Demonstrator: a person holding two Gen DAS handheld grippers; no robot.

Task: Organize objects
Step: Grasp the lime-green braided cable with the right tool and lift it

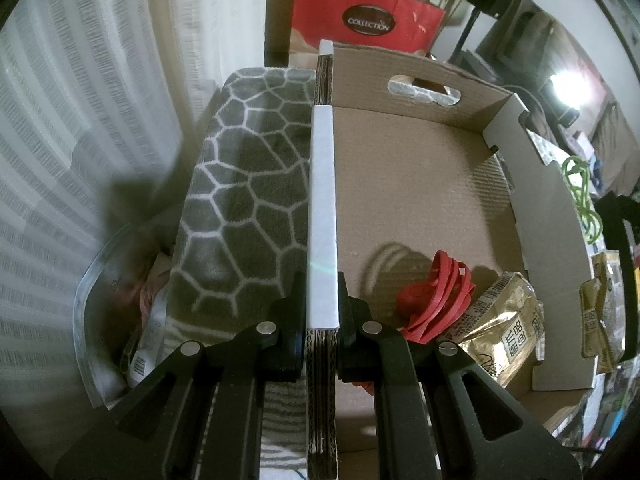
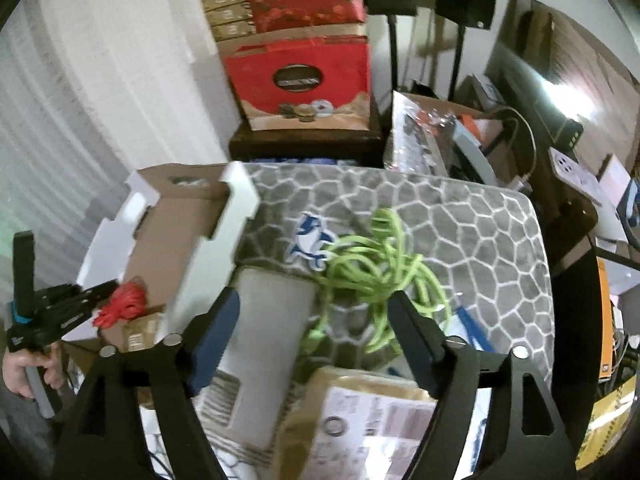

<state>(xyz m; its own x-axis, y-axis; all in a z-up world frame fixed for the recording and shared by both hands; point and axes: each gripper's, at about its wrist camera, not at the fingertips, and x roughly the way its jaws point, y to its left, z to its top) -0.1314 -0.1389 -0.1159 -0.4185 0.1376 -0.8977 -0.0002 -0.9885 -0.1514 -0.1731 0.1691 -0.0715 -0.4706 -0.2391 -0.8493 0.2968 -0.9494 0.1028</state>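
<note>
The left gripper (image 1: 322, 320) pinches the near wall of the cardboard box (image 1: 420, 184), fingers tight on its edge. Inside lie a red cable (image 1: 438, 296) and a gold snack packet (image 1: 500, 332), so sorting looks partly done. The right gripper (image 2: 314, 320), fingers wide and holding nothing, hovers over the green cable (image 2: 376, 256), loose on the grey blanket (image 2: 480, 232) beside the box.

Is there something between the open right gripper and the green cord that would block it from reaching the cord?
Nothing visible blocks it. The right gripper is open and the green cord lies loose on the grey mat just ahead of its fingertips. The grey package lies below the left finger, beside the cord, not over it.
</note>
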